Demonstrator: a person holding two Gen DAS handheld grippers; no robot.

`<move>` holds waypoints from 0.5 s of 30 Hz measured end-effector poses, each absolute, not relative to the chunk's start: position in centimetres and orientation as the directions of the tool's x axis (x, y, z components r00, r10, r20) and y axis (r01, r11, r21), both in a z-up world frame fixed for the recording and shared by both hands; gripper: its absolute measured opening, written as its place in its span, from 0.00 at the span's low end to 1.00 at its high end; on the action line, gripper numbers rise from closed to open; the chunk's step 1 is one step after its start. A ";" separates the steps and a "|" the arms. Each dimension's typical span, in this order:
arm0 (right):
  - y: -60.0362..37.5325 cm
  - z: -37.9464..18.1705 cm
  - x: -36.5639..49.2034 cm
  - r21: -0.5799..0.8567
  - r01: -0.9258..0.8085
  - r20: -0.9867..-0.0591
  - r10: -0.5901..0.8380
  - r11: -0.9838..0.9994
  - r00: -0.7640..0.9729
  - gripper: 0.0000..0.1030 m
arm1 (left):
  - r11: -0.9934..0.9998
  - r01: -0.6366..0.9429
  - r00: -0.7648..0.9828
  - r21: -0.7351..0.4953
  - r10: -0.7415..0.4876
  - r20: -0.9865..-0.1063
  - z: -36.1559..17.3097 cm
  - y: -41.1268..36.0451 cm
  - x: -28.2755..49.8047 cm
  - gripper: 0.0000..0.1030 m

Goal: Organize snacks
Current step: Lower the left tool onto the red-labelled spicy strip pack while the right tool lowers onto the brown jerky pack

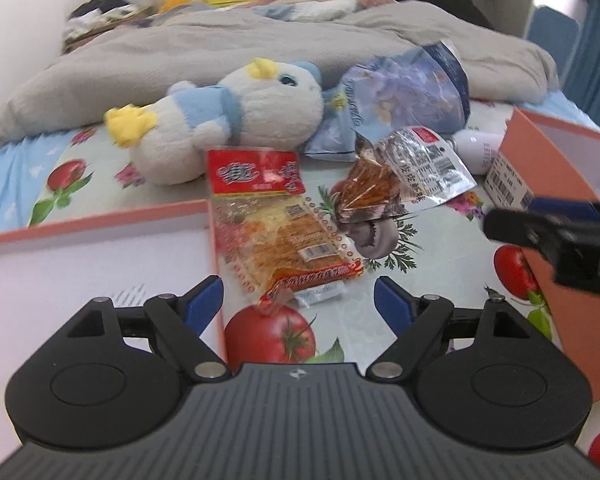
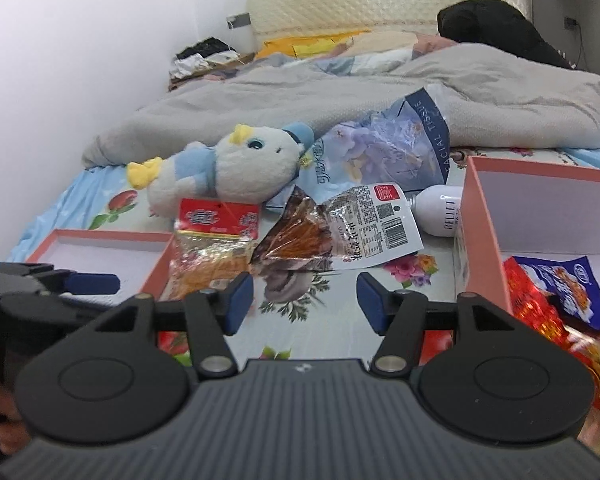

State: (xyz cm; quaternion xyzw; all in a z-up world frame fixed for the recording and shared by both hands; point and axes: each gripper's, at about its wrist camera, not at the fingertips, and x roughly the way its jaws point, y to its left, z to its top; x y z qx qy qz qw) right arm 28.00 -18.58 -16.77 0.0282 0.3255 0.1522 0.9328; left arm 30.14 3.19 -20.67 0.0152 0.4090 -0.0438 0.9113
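A red-topped clear snack pack (image 1: 276,224) lies on the bed sheet just ahead of my open, empty left gripper (image 1: 298,300); it also shows in the right wrist view (image 2: 212,248). A brown and silver snack bag (image 1: 396,176) lies right of it, seen too in the right wrist view (image 2: 332,232). My right gripper (image 2: 304,300) is open and empty, short of that bag. An orange box (image 2: 484,216) on the right holds a blue and red snack packet (image 2: 560,292). An empty orange lid (image 1: 100,264) lies on the left.
A white and blue plush toy (image 1: 220,120) and a blue tissue pack (image 1: 404,92) lie behind the snacks. A white bottle (image 2: 436,208) lies by the box. A grey blanket (image 1: 220,48) covers the far bed.
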 end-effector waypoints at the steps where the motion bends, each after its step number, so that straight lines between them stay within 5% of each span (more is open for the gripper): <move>1: -18.4 -17.0 28.7 0.151 -0.266 -0.600 0.302 0.952 0.740 0.58 | 0.994 0.108 0.661 -0.004 -0.075 -0.747 -20.9 3.0 30.5 0.83; 6: -17.5 -18.1 32.4 0.178 -0.282 -0.627 0.329 0.943 0.706 0.60 | 0.987 0.161 0.643 -0.013 -0.115 -0.757 -22.4 2.2 32.5 0.83; 10: -16.8 -19.2 35.2 0.201 -0.281 -0.657 0.342 0.939 0.672 0.82 | 0.980 0.200 0.643 -0.004 -0.135 -0.754 -23.3 1.8 33.9 0.83; 15: -15.1 -20.4 38.2 0.210 -0.255 -0.679 0.328 0.944 0.656 0.83 | 0.979 0.202 0.637 -0.010 -0.139 -0.758 -24.7 2.0 35.5 0.83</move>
